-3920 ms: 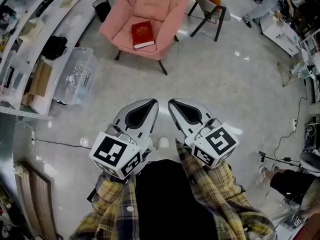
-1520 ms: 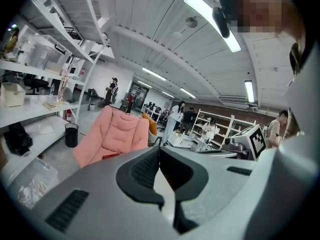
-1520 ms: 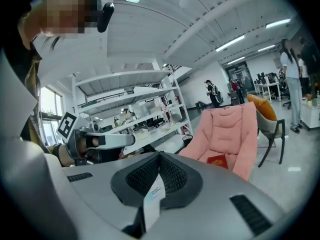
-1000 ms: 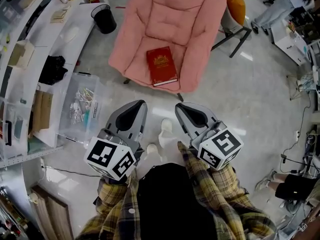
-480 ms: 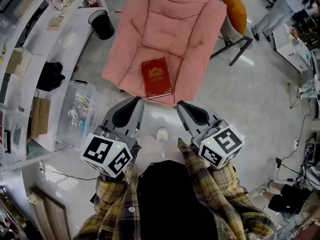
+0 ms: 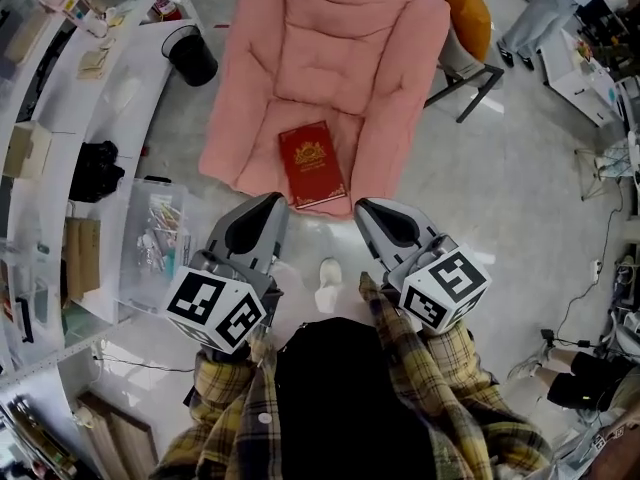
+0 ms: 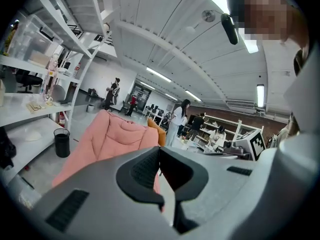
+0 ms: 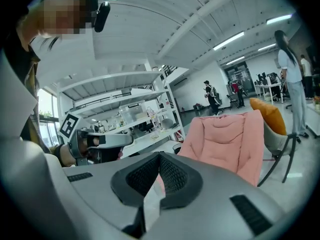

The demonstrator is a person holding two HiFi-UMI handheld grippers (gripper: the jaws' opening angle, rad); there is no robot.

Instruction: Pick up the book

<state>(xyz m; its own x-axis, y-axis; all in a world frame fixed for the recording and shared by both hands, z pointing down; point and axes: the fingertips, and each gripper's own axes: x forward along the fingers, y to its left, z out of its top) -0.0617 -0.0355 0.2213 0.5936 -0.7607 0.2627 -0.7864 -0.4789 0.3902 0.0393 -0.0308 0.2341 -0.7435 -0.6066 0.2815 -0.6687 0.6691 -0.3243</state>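
Note:
A dark red book [image 6: 311,164] with gold print lies flat on the seat of a pink padded chair [image 6: 320,58], near the seat's front edge. My left gripper [image 6: 278,200] is shut and empty, its tip just short of the book's near left corner. My right gripper [image 6: 362,206] is also shut and empty, level with the seat's front edge to the book's right. The left gripper view shows shut jaws [image 7: 159,149] with the pink chair [image 7: 110,139] behind them; the book is hidden there. The right gripper view shows its jaws [image 8: 160,155] meeting before the chair [image 8: 230,139].
White shelving [image 6: 60,88] runs along the left, with a black bin [image 6: 190,55] and a clear plastic box [image 6: 150,233] on the floor beside it. A chair with an orange cushion [image 6: 470,8] stands behind the pink one. A person [image 6: 545,8] stands far right.
The chair and book have come closer in the head view. Both grippers, still shut, have advanced side by side up to the seat's front edge.

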